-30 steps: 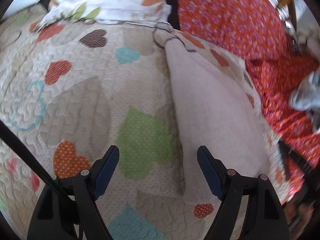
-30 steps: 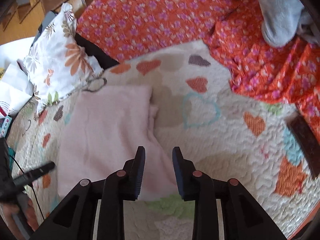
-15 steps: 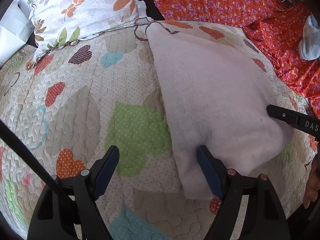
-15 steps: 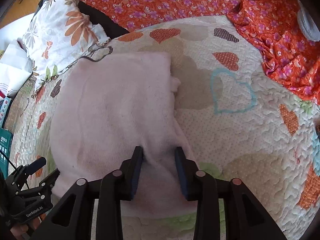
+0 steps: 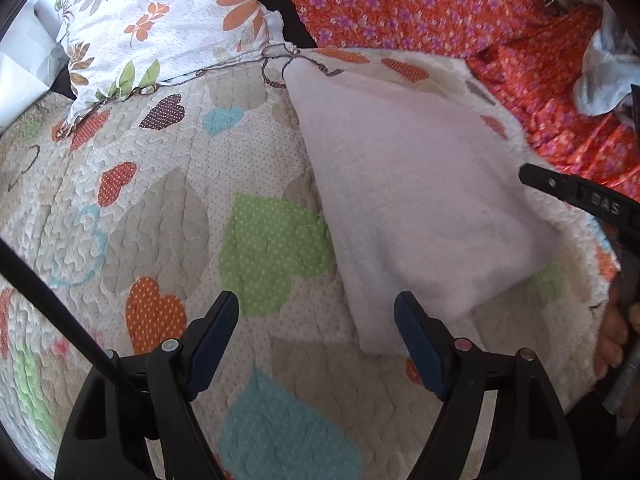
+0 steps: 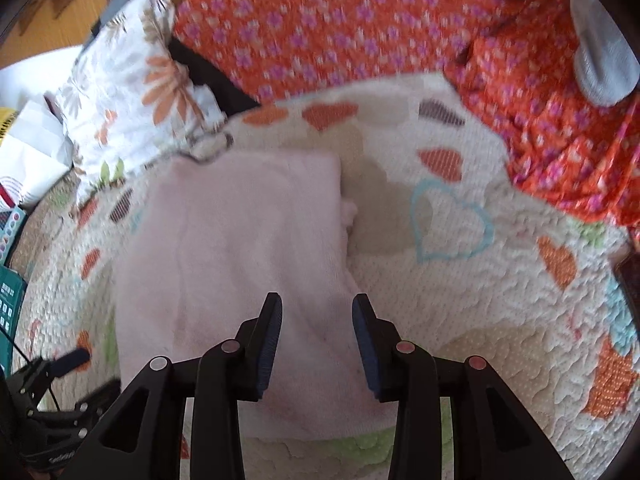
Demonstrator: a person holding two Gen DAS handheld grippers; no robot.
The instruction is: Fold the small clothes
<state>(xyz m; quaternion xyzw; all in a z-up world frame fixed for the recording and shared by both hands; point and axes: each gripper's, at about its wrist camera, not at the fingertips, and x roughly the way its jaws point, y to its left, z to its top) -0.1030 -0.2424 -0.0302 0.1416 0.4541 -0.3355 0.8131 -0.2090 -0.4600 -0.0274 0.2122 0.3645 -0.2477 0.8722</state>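
Observation:
A pale pink fleecy garment point(image 5: 420, 200) lies folded flat on the heart-patterned quilt point(image 5: 160, 208); it also shows in the right wrist view point(image 6: 240, 248). My left gripper point(image 5: 316, 344) is wide open and empty, just above the quilt at the garment's near left corner. My right gripper point(image 6: 316, 340) is partly open over the garment's near right edge, holding nothing. Its tip point(image 5: 576, 196) shows at the right of the left wrist view.
A white floral pillow point(image 5: 160, 28) lies at the back left. An orange flowered sheet point(image 6: 360, 32) covers the back and right. A grey cloth point(image 6: 600, 64) rests on it at the far right. Boxes point(image 6: 10, 280) stand off the left edge.
Both grippers moved in toward the pink garment. The left one swung so the garment fills its right half; the right one now hovers over the near edge, jaws slightly wider.

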